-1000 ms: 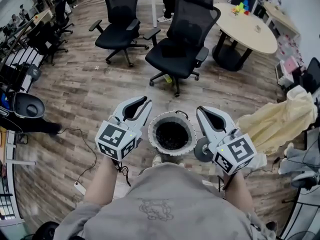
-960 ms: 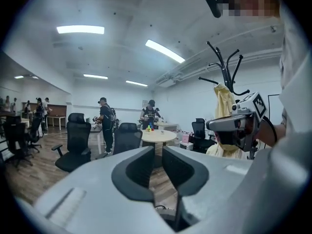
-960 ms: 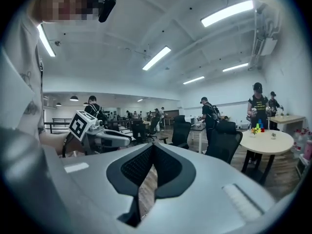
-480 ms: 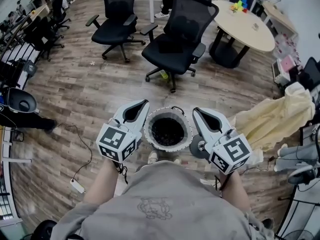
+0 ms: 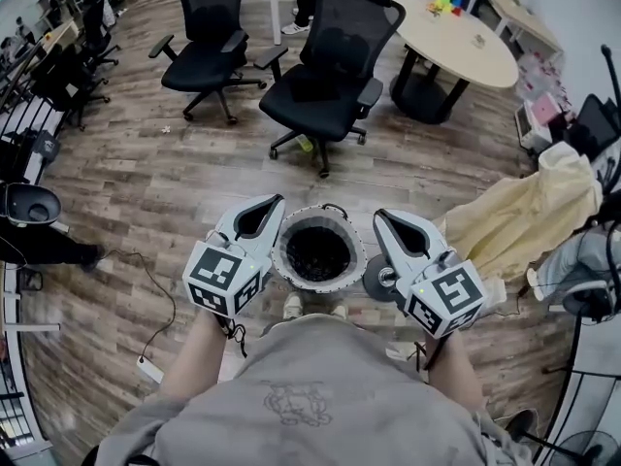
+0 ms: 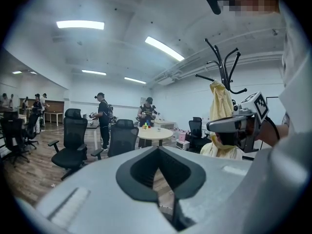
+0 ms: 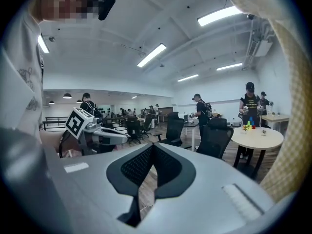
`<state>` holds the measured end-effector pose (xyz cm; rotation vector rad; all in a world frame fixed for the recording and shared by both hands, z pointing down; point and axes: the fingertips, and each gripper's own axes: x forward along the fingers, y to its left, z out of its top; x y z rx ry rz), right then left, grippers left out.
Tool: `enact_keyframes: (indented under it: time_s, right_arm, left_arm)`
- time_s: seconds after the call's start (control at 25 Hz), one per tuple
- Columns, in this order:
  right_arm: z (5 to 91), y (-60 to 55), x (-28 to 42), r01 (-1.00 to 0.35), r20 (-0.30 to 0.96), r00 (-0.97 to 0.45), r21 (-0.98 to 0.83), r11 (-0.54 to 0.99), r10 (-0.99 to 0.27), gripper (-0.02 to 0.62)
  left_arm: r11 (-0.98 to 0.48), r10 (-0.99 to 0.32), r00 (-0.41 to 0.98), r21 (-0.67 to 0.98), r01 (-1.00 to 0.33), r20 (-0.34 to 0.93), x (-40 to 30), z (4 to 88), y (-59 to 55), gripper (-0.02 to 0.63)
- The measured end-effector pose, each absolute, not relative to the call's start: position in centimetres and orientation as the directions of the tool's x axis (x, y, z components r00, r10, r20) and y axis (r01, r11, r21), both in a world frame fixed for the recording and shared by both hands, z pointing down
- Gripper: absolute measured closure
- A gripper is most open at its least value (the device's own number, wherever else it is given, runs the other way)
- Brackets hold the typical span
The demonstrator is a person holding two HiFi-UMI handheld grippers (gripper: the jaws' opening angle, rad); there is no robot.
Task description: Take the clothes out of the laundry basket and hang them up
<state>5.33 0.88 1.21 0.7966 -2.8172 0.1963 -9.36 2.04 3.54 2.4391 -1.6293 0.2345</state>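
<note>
- A wood-plank floor is running through an open office under ceiling strip lights.
- The person's grey shirt is filling the bottom of the head view.
- The left claw is staying clenched, tips meeting, gripping nothing.
- The right claw is likewise clenched and empty, pointing forward beside its twin.
- The laundry basket is sitting on the floor between the two claws, just past the person's shoes, with a dark load showing inside.
- A pale yellow garment is hanging to the right of the right claw, draped on a black coat stand.
- Two black office chairs are standing farther off.
- A round desk is carrying coloured blocks beyond them.
</note>
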Motion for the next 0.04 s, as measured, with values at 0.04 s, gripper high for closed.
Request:
enact_keyframes:
  time_s: [0.04]
  right_arm:
    - [1.21, 0.86, 5.52, -0.532, 0.232, -0.832, -0.072, 0.844, -0.504, 0.569]
  left_arm:
    - [-0.378, -0.891, 0.385, 0.076, -0.923, 0.242, -9.13, 3.54, 2.0, 0.605]
